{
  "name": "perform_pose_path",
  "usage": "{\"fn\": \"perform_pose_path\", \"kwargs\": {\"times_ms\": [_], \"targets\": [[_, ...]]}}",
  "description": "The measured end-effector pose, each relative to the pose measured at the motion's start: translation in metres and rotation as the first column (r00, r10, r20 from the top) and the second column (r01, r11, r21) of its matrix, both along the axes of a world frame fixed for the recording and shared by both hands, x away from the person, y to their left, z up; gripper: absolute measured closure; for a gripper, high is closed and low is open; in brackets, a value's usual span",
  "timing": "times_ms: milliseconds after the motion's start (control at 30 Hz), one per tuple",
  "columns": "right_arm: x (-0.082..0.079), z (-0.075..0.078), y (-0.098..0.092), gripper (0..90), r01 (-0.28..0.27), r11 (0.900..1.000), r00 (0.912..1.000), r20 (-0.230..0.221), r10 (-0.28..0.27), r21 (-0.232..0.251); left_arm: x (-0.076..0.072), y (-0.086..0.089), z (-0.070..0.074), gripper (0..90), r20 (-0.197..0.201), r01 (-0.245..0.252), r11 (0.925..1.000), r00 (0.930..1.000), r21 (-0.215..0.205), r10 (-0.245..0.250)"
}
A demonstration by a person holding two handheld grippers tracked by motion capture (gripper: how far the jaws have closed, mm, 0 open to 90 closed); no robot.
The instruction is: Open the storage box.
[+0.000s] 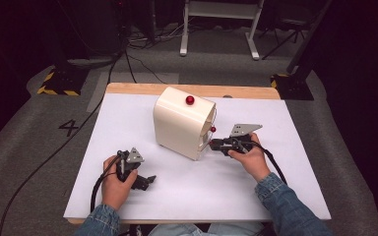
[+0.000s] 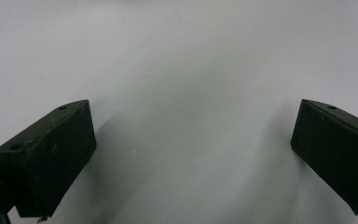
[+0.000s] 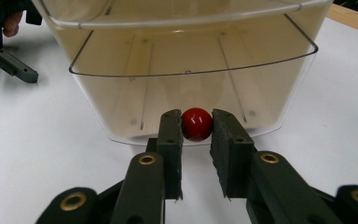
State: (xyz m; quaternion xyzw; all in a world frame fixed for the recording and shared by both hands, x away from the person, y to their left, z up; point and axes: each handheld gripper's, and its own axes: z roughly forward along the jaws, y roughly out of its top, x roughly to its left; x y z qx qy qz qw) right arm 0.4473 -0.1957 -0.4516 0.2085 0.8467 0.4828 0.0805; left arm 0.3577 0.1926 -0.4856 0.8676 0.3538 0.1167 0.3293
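While the left gripper (image 2: 193, 154) lies spread wide over the white table (image 2: 191, 56), the right gripper (image 3: 196, 125) pinches a red knob (image 3: 196, 123) — jaws nearly together.

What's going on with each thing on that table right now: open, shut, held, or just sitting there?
Cream box: upright on the white table, its clear front door looks shut.
Red door knob: gripped between the right gripper's jaws.
Red top knob: untouched.
Left gripper: jaws wide open, empty, close over the table.
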Motion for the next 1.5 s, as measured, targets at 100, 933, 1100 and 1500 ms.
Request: {"fn": "perform_pose_path", "kwargs": {"times_ms": [100,933,1100,1500], "targets": [[-0.005,0.003,-0.006,74.1,0.010,1.000,0.9999,0.005,-0.010,-0.006,0.000,0.000,0.000,0.0,0.001,0.000,1.0000,1.0000,0.002,0.000],[-0.041,0.003,-0.066,73.8,0.044,0.999,0.9990,-0.012,-0.044,-0.029,0.000,0.000,0.000,0.0,0.000,-0.001,1.0000,1.0000,0.001,0.001],[-0.041,-0.001,-0.068,73.8,0.045,0.998,0.9987,-0.021,-0.046,-0.035,0.000,0.000,0.000,0.0,0.000,0.000,1.0000,1.0000,0.002,0.000],[-0.043,-0.019,-0.071,64.1,0.069,0.988,0.9957,-0.052,-0.077,-0.140,0.000,0.000,0.000,0.0,0.000,0.000,1.0000,1.0000,0.003,0.000]]}}
